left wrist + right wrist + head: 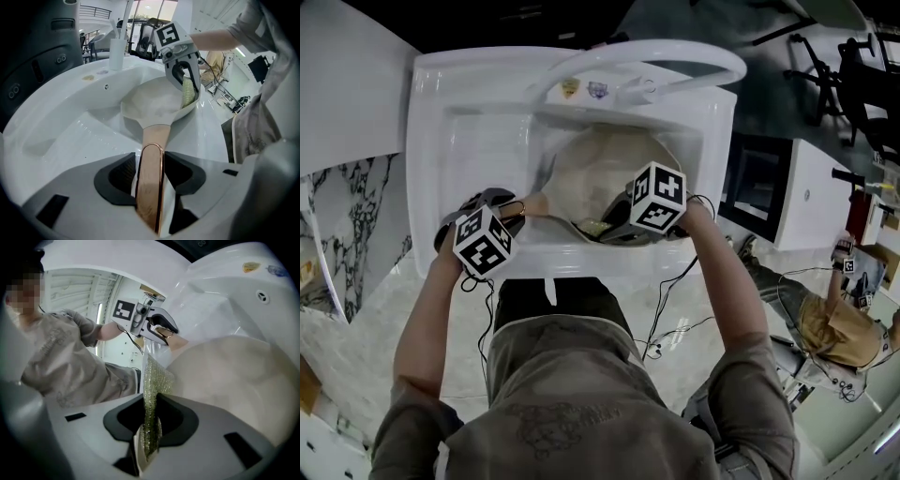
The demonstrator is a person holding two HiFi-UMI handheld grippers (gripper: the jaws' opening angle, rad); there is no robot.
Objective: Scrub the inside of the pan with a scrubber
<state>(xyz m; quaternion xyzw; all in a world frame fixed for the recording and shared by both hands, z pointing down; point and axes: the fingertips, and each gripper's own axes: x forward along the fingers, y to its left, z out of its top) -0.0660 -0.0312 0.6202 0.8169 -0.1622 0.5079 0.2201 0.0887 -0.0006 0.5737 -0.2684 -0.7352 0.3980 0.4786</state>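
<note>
The left gripper [151, 171] clamped the handle [151, 140] of the pan [152, 101], which ran straight ahead into the sink [70, 122]. The right gripper [149, 427] pinched the scrubber [152, 380] at the pan's near rim, with the bowl just ahead to its right.

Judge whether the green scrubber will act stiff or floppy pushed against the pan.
Probably floppy: the scrubber is a thin sheet curling above the right gripper. Likely light, since one edge pinch holds it upright. Its rough weave should drag on the pan.
</note>
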